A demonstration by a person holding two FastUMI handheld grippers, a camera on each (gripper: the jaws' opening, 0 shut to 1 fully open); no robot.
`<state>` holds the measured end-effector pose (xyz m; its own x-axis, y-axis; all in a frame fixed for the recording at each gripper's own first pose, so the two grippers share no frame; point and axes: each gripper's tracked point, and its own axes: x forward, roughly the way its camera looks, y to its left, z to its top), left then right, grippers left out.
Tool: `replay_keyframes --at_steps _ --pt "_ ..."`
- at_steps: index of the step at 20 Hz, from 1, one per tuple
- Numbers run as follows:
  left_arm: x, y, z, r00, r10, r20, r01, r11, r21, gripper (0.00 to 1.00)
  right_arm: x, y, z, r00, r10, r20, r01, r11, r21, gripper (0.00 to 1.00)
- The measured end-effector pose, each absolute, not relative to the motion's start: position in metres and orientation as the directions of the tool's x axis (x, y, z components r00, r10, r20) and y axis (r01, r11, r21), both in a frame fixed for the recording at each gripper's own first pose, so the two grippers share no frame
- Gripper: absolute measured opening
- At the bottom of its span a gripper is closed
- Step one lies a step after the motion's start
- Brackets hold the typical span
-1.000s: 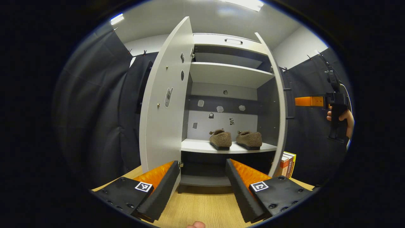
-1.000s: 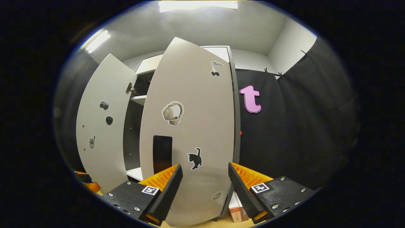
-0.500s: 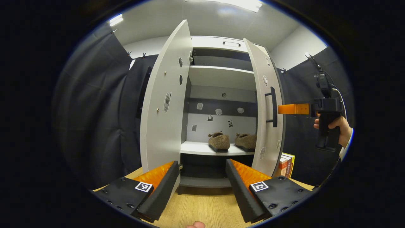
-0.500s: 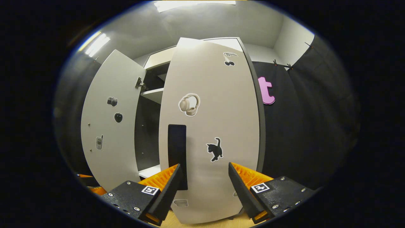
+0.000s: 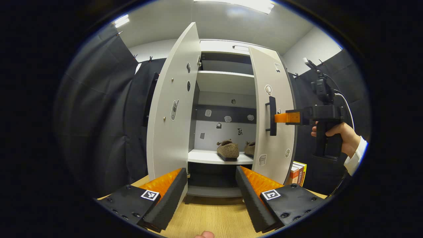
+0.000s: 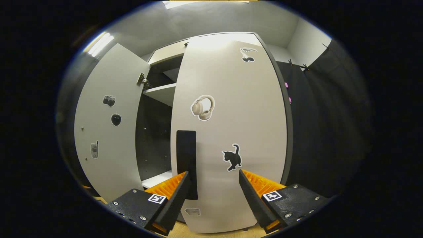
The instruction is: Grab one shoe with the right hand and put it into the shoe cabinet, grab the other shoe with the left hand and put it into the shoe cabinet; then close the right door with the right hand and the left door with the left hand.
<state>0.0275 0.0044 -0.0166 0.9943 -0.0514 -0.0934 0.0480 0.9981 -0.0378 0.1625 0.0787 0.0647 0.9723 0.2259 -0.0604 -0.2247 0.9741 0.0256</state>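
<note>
The grey shoe cabinet [image 5: 228, 82] stands ahead on a wooden surface. Two brown fuzzy shoes rest on its middle shelf: one [image 5: 228, 150] in full sight, the other [image 5: 250, 148] half hidden behind the right door [image 5: 272, 115]. The left door [image 5: 170, 109] stands wide open. My left gripper [image 5: 211, 170] is open and holds nothing, well short of the cabinet. My right gripper [image 5: 279, 118], held by a hand [image 5: 333, 132], is at the right door's outer face beside its black handle [image 5: 271, 115]. In the right gripper view that gripper [image 6: 213, 173] is open against the stickered door [image 6: 231, 115], next to the handle [image 6: 186, 162].
Several books [image 5: 299, 173] stand upright to the right of the cabinet's base. Wooden surface [image 5: 211, 215] runs between my left gripper and the cabinet. Black cloth walls close in both sides. The open left door [image 6: 105, 132] juts out toward me.
The right door has swung further toward shut with my right gripper following it, and now covers part of the right shoe. My left gripper has barely moved.
</note>
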Motion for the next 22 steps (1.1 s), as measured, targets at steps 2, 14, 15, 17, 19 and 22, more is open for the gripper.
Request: replay_keyframes --at_steps 2,14,15,17,19,22 --pt "0.026 0.003 -0.017 0.994 -0.053 -0.095 0.049 0.998 -0.045 0.94 0.167 0.083 0.064 0.973 0.219 -0.067 -0.218 0.976 0.023 0.91" --pt "0.028 0.013 -0.019 0.993 -0.042 -0.112 0.032 0.996 -0.086 0.97 0.183 0.092 0.056 0.980 0.189 -0.067 -0.187 0.982 0.030 0.90" --pt "0.028 0.013 -0.016 0.993 -0.043 -0.110 0.033 0.995 -0.089 0.99 0.182 0.091 0.056 0.980 0.188 -0.066 -0.187 0.982 0.019 0.90" --pt "0.029 0.016 -0.011 0.994 -0.035 -0.100 0.027 0.996 -0.083 0.97 0.177 0.086 0.057 0.981 0.179 -0.074 -0.179 0.984 0.012 0.92" --pt "0.028 0.024 -0.004 0.996 -0.013 -0.090 0.006 0.997 -0.077 0.97 0.170 0.081 0.062 0.982 0.180 -0.064 -0.178 0.984 0.027 0.92" --pt "0.023 0.040 0.002 0.993 0.009 -0.119 -0.022 0.994 -0.104 0.94 0.153 0.068 0.068 0.984 0.171 -0.054 -0.170 0.985 0.033 0.92"
